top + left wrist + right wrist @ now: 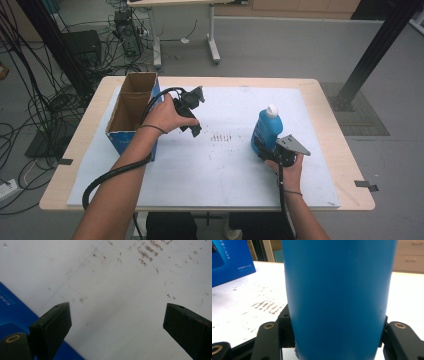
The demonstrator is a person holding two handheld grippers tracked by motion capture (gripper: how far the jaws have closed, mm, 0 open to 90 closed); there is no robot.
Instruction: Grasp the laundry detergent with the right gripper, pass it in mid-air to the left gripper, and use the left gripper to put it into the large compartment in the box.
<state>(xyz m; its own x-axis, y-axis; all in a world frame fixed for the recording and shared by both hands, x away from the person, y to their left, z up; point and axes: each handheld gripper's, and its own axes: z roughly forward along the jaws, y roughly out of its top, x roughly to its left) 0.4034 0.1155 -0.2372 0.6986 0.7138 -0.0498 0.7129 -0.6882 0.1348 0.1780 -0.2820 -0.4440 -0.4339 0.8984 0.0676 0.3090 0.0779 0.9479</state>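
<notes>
Right tool (266, 152) grips the blue bottle (265, 129), hiding its base; left tool (192, 122) gapes empty

Even, diffuse overhead light in the high view, no glare; soft faint shadows fall just beside the cardboard box (131, 107) on the white mat (225, 165). Picture is mildly soft overall. Left gripper view is bright, mat stains slightly blurred, jaws dark. Right gripper view: blue bottle (338, 297) very close, soft-focus, background beyond the bottle blurred.
</notes>
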